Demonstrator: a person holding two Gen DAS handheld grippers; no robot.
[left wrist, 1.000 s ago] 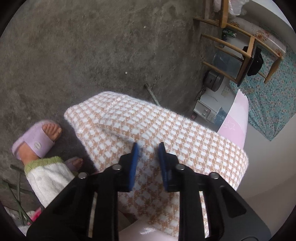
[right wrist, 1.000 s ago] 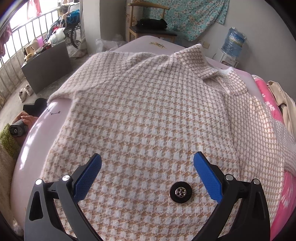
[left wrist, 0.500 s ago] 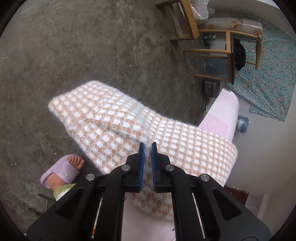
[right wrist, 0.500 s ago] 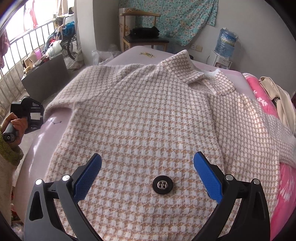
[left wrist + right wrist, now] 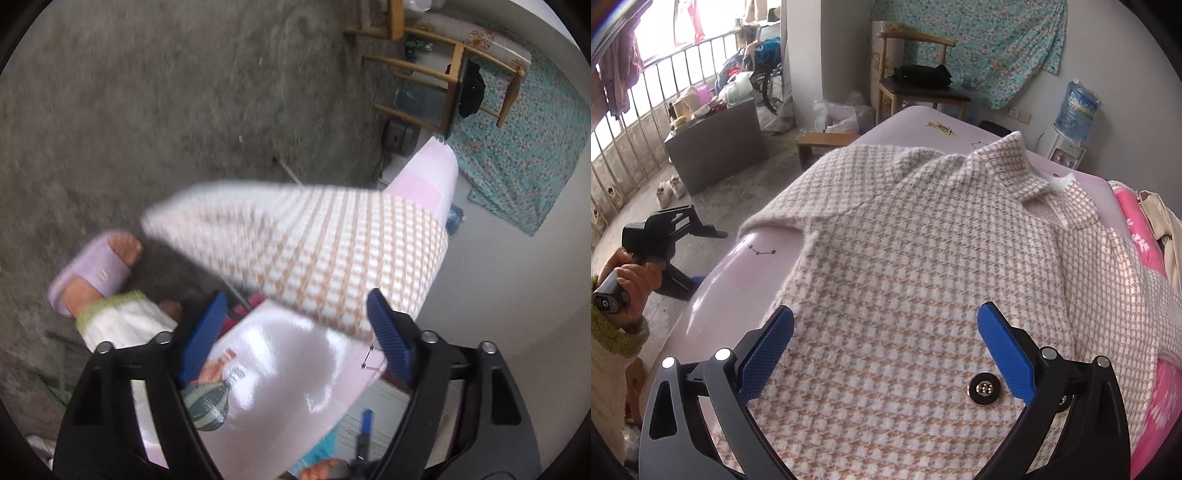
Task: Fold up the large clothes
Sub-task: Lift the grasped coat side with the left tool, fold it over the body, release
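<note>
A pale pink bed [image 5: 735, 295] fills the room's middle, standing on a rough grey concrete floor [image 5: 147, 110]. Beyond the bed's far end a wooden chair [image 5: 916, 85] with dark cloth on its seat stands against a wall hung with a teal flowered cloth [image 5: 997, 48]; a water dispenser [image 5: 1075, 110] stands past the bed's far right corner, and a barred balcony rail [image 5: 635, 129] runs well off to the bed's left.

The checked coat [image 5: 905, 277] lies spread across the bed, collar toward the far end, one sleeve [image 5: 295, 251] draped over the bed's left edge. A pink flowered quilt [image 5: 1141, 236] lies along the bed's right side.

Half a second ago the left gripper [image 5: 295, 332] was pinched on the sleeve; its jaws have just been opening, and now they stand wide with nothing between the pads, the sleeve lying beyond them. The right gripper [image 5: 886, 354] is spread wide as before, hovering over the coat's front beside a black button [image 5: 984, 389], which now sits closer to the right pad.

The left view is smeared by motion. A person's foot in a lilac slipper [image 5: 92, 266] shows beside the bed. The coat's hem is cut off below the right gripper.
</note>
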